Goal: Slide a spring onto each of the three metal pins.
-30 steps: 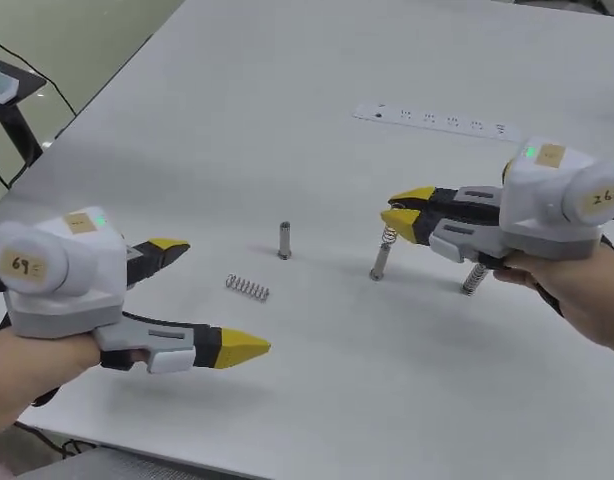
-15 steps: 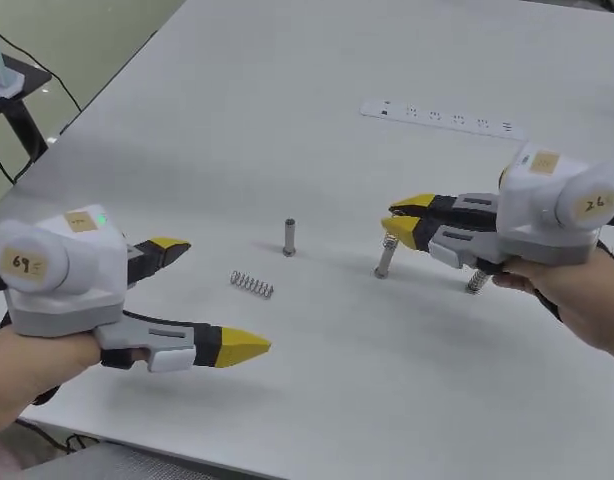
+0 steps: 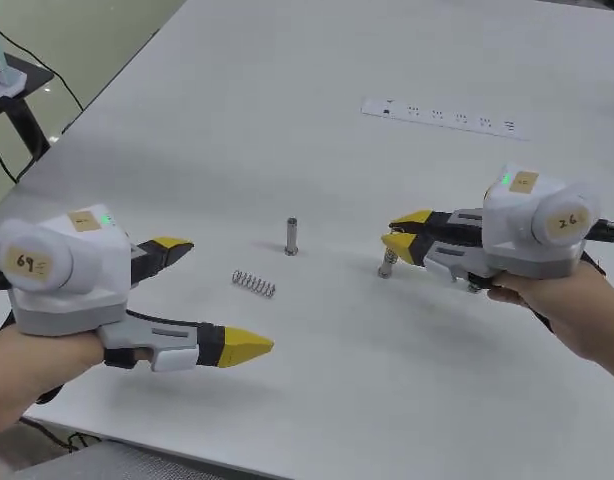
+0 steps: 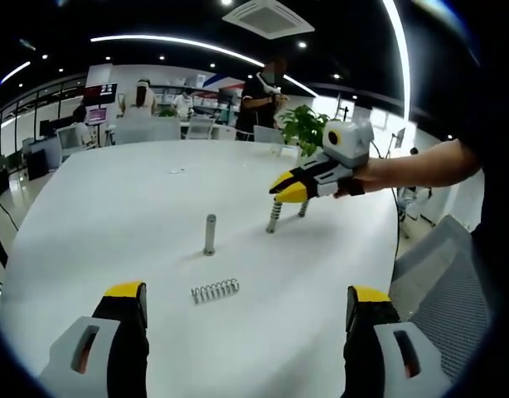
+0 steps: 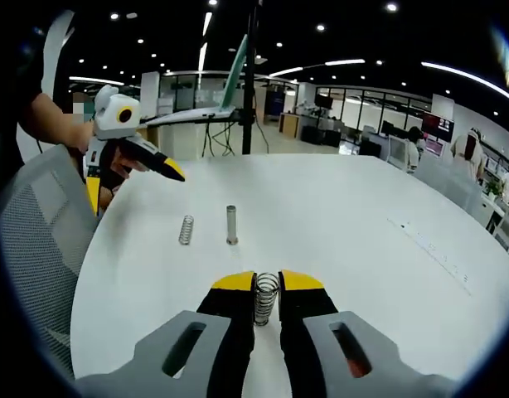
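Note:
A bare metal pin (image 3: 291, 236) stands upright mid-table, and a loose spring (image 3: 253, 284) lies just in front of it. To the right a second pin (image 3: 388, 264) leans a little, with a spring on its upper part. My right gripper (image 3: 400, 232) is shut on that spring (image 5: 266, 298), which stands between its yellow fingertips. A third pin with a spring (image 4: 302, 209) stands behind it, mostly hidden under the right gripper in the head view. My left gripper (image 3: 215, 297) hovers open at the near left, with the loose spring (image 4: 215, 290) ahead between its jaws but untouched.
A white power strip (image 3: 437, 117) lies at the back of the white table (image 3: 287, 120). The table's left edge runs diagonally past a dark stand (image 3: 12, 95). Office chairs and people show far off in the gripper views.
My right gripper has sunk lower along the leaning pin with the spring in its jaws. The left gripper and loose spring have stayed put; the camera shifted slightly.

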